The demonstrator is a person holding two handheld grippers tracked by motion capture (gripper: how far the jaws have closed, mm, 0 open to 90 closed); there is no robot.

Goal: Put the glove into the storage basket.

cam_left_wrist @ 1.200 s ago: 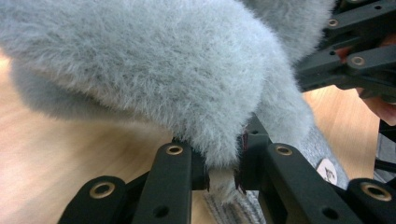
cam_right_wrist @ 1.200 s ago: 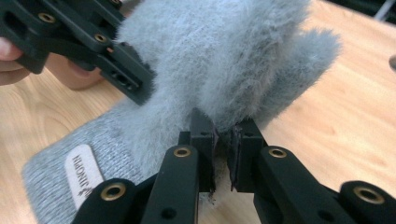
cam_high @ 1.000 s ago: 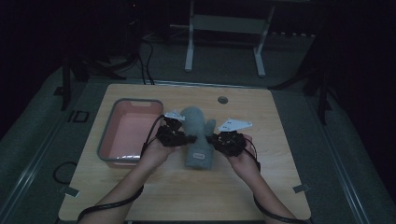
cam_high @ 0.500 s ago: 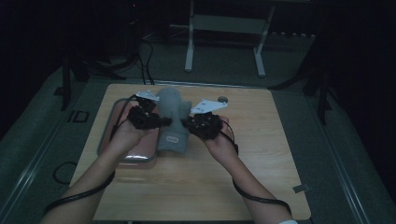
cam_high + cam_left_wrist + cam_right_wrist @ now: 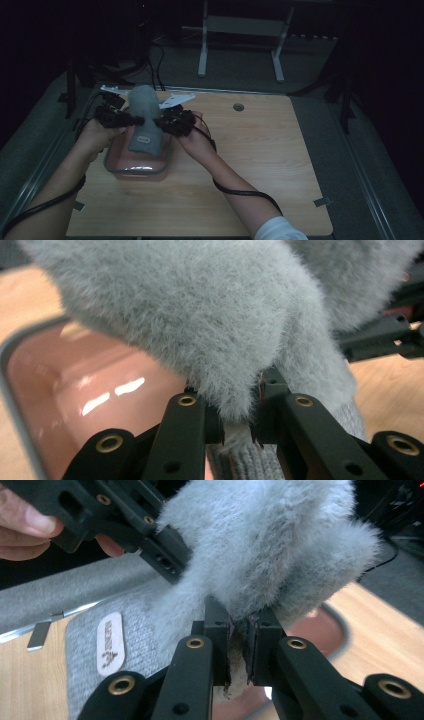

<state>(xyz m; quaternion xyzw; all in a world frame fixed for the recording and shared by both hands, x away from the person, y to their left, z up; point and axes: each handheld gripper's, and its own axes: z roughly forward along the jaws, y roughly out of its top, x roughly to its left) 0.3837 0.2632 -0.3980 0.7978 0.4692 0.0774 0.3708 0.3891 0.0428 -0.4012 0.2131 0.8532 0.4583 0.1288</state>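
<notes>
Dim room; dark floor and grey matting seen around wooden counter [image 5: 260,165]. Left claw [image 5: 131,120] clenched on fuzzy edge of grey knit hat [image 5: 145,117], fabric pinched between jaws. Hat held aloft between both claws, its ribbed cuff with pale label [image 5: 110,642] hanging down over pink tray [image 5: 131,167], which lies below and between claws at counter's left part. Right claw [image 5: 161,121] clenched on hat's opposite fuzzy edge. Small round hole [image 5: 238,107] seen in counter beyond right claw. White stand legs [image 5: 240,47] seen on floor behind counter.
</notes>
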